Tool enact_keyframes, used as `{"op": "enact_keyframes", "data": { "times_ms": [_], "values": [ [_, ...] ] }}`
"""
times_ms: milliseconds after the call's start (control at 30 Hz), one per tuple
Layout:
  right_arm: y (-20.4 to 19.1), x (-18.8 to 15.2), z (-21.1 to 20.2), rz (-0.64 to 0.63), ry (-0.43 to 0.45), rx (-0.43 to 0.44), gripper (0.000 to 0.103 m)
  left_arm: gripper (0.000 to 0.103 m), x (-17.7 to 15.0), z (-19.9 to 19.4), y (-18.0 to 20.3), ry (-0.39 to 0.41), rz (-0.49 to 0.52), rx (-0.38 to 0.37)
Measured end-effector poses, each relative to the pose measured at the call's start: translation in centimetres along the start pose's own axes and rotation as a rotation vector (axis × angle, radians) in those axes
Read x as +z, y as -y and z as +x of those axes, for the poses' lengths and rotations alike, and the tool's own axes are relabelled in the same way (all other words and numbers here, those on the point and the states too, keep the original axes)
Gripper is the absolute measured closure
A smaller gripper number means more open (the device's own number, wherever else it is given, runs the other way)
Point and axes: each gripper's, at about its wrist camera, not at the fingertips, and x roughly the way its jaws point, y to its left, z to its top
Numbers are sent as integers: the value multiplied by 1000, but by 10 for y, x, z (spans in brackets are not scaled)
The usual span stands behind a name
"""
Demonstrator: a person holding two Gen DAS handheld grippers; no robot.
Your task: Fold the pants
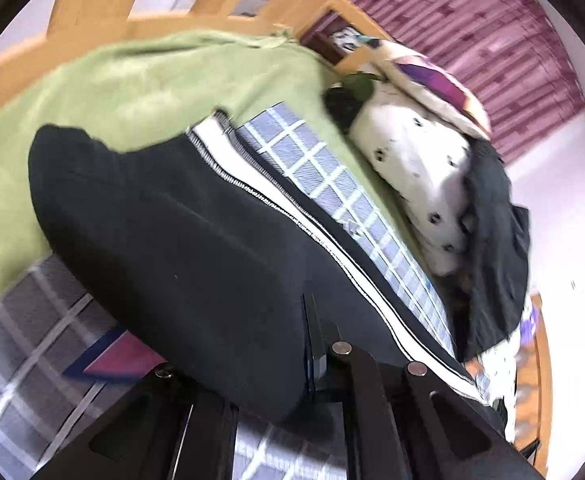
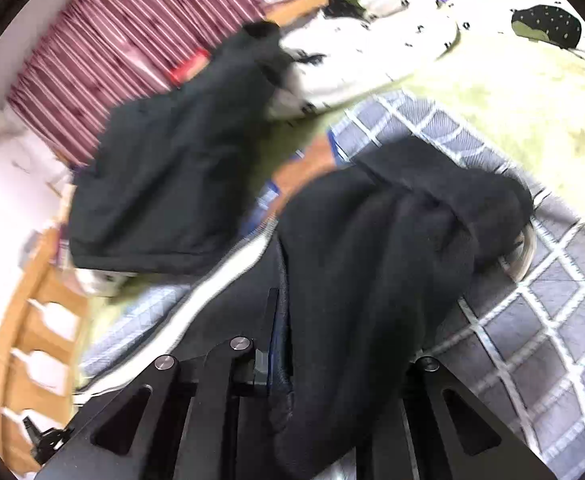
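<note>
The black pants (image 1: 180, 232) with a white side stripe (image 1: 292, 208) lie across a grey checked sheet on the bed. My left gripper (image 1: 304, 344) is shut on the black pants fabric, which drapes over its left finger. In the right wrist view the pants (image 2: 372, 260) bunch up over my right gripper (image 2: 284, 344), which is shut on the black cloth. The white stripe (image 2: 220, 280) runs to its left. The frames are blurred.
A green blanket (image 1: 132, 88) covers the far bed. A white spotted duvet (image 1: 420, 168), a pillow (image 1: 432, 84) and another dark garment (image 2: 172, 168) lie nearby. A wooden bed frame (image 1: 92, 12) and purple curtains (image 2: 124, 40) border the bed.
</note>
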Motion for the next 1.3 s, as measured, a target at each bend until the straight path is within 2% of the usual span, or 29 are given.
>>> {"op": "enact_keyframes", "data": {
  "times_ms": [100,233,300,367,433,467,500,533,600,667,700,833,867,900,967,1033,1100,1200,1300],
  "values": [
    [4,-7,-42,-57,-8,-26,89,93,-26,-30,3,-33,115,17],
    [42,-34,-89,-99,-65,-40,89,93,-80,-52,-21,-111,180,5],
    [62,-55,-102,-125,-99,-67,87,93,-107,-48,-32,-128,218,57],
    [79,-76,-97,-147,-154,-109,86,88,-127,-40,-42,-115,246,132],
    [95,-98,-87,-132,-200,-139,78,77,-139,-37,-51,-80,251,176],
    [102,-107,-87,-115,-205,-150,72,77,-142,-40,-53,-61,241,172],
    [106,-111,-93,-100,-182,-137,69,69,-141,-43,-52,-59,234,178],
    [108,-113,-101,-86,-159,-126,64,54,-141,-48,-52,-63,230,193],
    [112,-110,-127,-47,-69,-118,44,37,-140,-58,-53,-59,229,227],
    [114,-98,-140,-35,-6,-113,26,36,-143,-70,-57,-29,221,237],
    [117,-93,-140,-22,8,-128,23,36,-145,-75,-62,-26,210,225],
    [146,-80,-105,143,-44,-131,24,36,-152,-87,-81,-13,128,168],
    [150,-79,-96,179,-47,-122,28,36,-153,-91,-84,-1,109,151],
    [151,-75,-92,192,-34,-123,38,35,-154,-92,-86,8,96,137],
    [137,-54,-91,108,-22,-198,53,35,-154,-92,-89,19,69,108],
    [125,-34,-106,32,41,-164,58,35,-151,-88,-91,18,53,109],
    [120,-16,-121,21,80,-107,58,35,-147,-84,-93,31,34,103],
    [119,-12,-116,-9,88,-164,56,35,-137,-72,-95,46,20,114],
    [133,-29,-93,-34,-56,-281,51,37,-125,-62,-94,71,28,146]
  ]
}}
